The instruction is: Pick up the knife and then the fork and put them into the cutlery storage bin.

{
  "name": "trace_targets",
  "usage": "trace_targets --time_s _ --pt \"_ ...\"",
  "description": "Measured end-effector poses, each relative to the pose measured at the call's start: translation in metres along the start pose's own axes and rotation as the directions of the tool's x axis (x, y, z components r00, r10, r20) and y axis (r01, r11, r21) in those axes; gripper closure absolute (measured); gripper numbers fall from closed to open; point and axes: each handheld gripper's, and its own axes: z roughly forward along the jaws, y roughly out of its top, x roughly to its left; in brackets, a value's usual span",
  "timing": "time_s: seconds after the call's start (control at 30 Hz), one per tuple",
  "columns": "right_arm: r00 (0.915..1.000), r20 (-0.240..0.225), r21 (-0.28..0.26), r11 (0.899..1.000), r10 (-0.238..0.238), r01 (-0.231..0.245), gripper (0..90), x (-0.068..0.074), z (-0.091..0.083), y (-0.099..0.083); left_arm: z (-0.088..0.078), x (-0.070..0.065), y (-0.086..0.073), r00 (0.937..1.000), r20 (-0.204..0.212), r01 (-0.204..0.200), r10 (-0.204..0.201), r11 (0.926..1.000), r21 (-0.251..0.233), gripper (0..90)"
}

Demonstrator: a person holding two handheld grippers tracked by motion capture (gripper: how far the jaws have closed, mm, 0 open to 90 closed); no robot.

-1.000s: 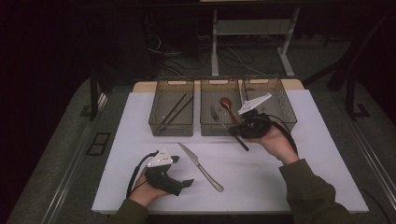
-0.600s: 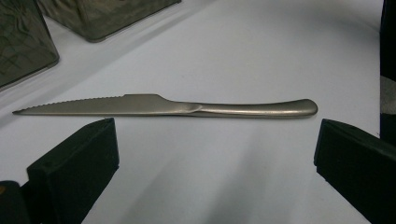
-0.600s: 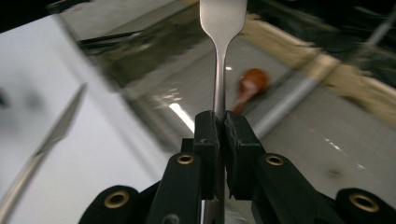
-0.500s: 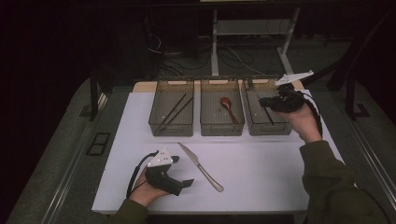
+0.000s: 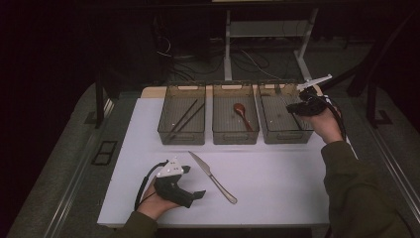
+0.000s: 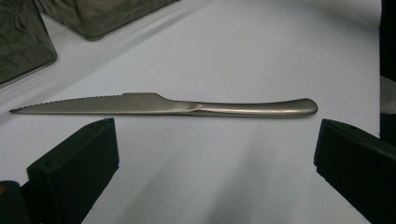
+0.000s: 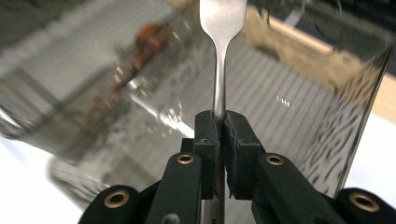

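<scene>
Nearest the person, the left gripper [image 5: 185, 191] rests on the white table [image 5: 277, 173], held by the left hand [image 5: 156, 203]; in the left gripper view its jaws stand wide apart and grasp nothing. Just beyond them lies a steel knife [image 6: 163, 105], flat on the table, its serrated blade pointing toward the trays and its handle toward the table's near edge [image 5: 214, 171]. Farther back, three smoke-tinted trays stand in a row: the left tray [image 5: 182, 120] holds dark chopsticks [image 5: 184, 119], the middle tray [image 5: 235, 119] holds a reddish-brown spoon [image 5: 240, 113]. The right gripper [image 5: 297, 106] hovers above the right tray [image 5: 282, 119], at its far right corner. In the right gripper view its jaws are clamped on the narrow stem of a metal utensil [image 7: 221, 28], whose broad end rises over the tray's ribbed floor; which kind of utensil cannot be told.
</scene>
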Motion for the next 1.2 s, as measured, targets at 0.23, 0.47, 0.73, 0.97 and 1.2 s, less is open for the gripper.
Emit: trace_targets --time_s 0.23,0.47,0.73,0.97,1.2 --pt "0.9996 0.007 0.115 0.993 0.029 -0.03 81.9 -0.007 0.024 -0.016 0.0 0.0 0.0 1.0 0.002 -0.002 0.002 1.0 0.002 0.0" --pt "0.9954 0.001 0.038 0.995 0.095 -0.095 60.5 -0.013 0.018 -0.025 0.0 -0.001 0.0 1.0 0.009 -0.005 0.005 0.9999 0.009 0.4" --pt "0.9849 -0.12 -0.142 0.98 0.125 -0.141 36.8 0.001 -0.016 -0.034 0.002 -0.004 0.002 0.9988 0.042 -0.025 0.024 0.9995 0.017 17.1" --pt "0.9868 -0.158 -0.243 0.967 0.037 -0.075 27.1 0.031 -0.038 -0.049 0.004 -0.006 0.004 0.9955 0.082 -0.049 0.047 0.9985 0.024 43.3" --pt "0.9839 -0.178 -0.281 0.959 -0.021 -0.031 24.4 0.061 -0.045 -0.068 0.008 -0.01 0.008 0.9922 0.105 -0.071 0.066 0.9963 0.049 74.3"
